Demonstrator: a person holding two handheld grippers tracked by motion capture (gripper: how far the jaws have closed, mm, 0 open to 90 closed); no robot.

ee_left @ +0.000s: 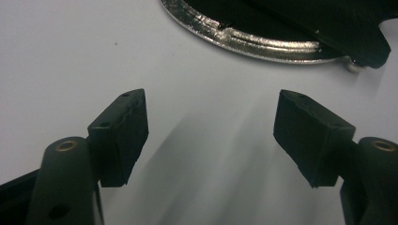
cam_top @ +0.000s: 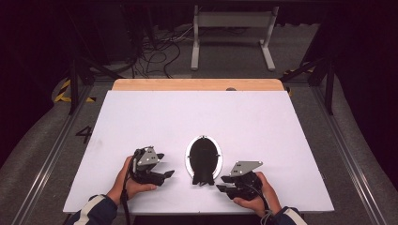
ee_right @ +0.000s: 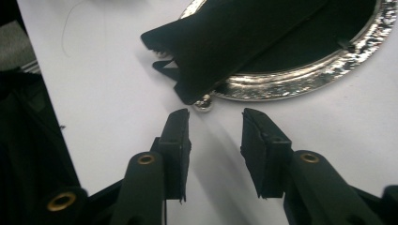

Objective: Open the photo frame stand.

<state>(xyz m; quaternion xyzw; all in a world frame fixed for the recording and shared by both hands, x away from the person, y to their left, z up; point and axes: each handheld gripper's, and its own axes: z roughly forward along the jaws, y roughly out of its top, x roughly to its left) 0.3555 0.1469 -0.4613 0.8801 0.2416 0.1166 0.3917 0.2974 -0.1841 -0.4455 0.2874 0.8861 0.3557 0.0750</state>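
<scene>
Silver-rimmed oval frame [cam_top: 203, 160] lies flat at mid-table on white sheet [cam_top: 263, 122], w/ a black stand piece [ee_right: 234, 37] across it, poss. hinged. Left gripper [cam_top: 165, 174] sits just beside its left edge, jaws spread, nothing btwn. Right gripper [cam_top: 225, 184] near the lower end, jaws parted, gripping nothing, tips just short of a small metal knob [ee_right: 203, 103].

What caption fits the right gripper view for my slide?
Right gripper open before the silver-rimmed oval frame, near its small ball foot.

Black cloth [cam_top: 204, 161] on a silver-rimmed frame [cam_top: 188, 157], white table [cam_top: 263, 122].
</scene>
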